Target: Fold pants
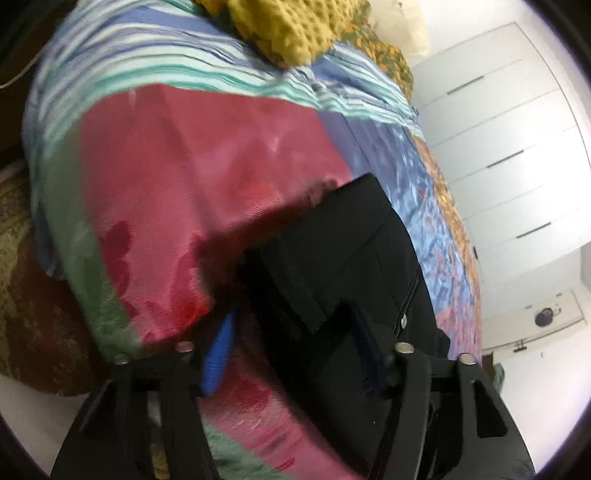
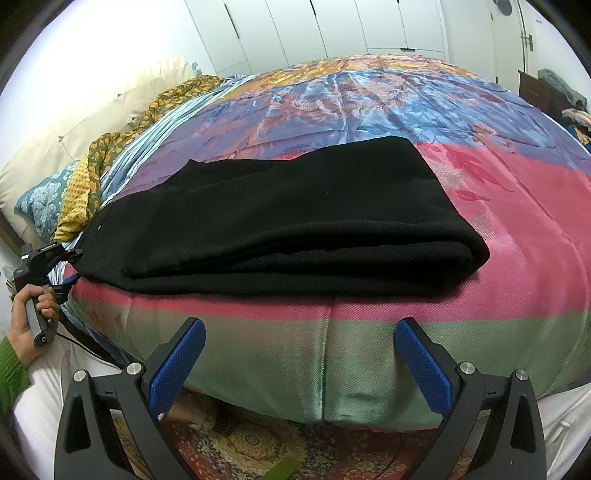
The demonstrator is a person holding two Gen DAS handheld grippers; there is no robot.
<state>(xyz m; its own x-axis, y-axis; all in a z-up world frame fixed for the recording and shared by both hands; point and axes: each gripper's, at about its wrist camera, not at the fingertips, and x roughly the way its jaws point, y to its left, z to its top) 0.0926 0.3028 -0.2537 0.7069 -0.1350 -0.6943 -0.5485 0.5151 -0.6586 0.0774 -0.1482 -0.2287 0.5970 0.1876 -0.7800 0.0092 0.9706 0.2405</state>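
Observation:
The black pants [image 2: 280,221] lie folded in layers across the bed, on the pink band of the patterned bedspread [image 2: 517,229]. In the left wrist view the button end of the pants [image 1: 332,251] sits between the jaws of my left gripper [image 1: 291,321]. Its blue left pad [image 1: 218,354] stands clear of the cloth, so the gripper is open. The right wrist view shows that left gripper [image 2: 51,254] at the pants' left end, held by a hand [image 2: 26,332] in a green sleeve. My right gripper [image 2: 299,354] hangs open over the bed's near edge, holding nothing, short of the pants.
A yellow knit blanket [image 1: 295,29] and cream pillows [image 2: 74,147] lie at the head of the bed. White wardrobe doors [image 2: 332,26] stand behind the bed. A patterned rug [image 2: 258,446] covers the floor below the near edge.

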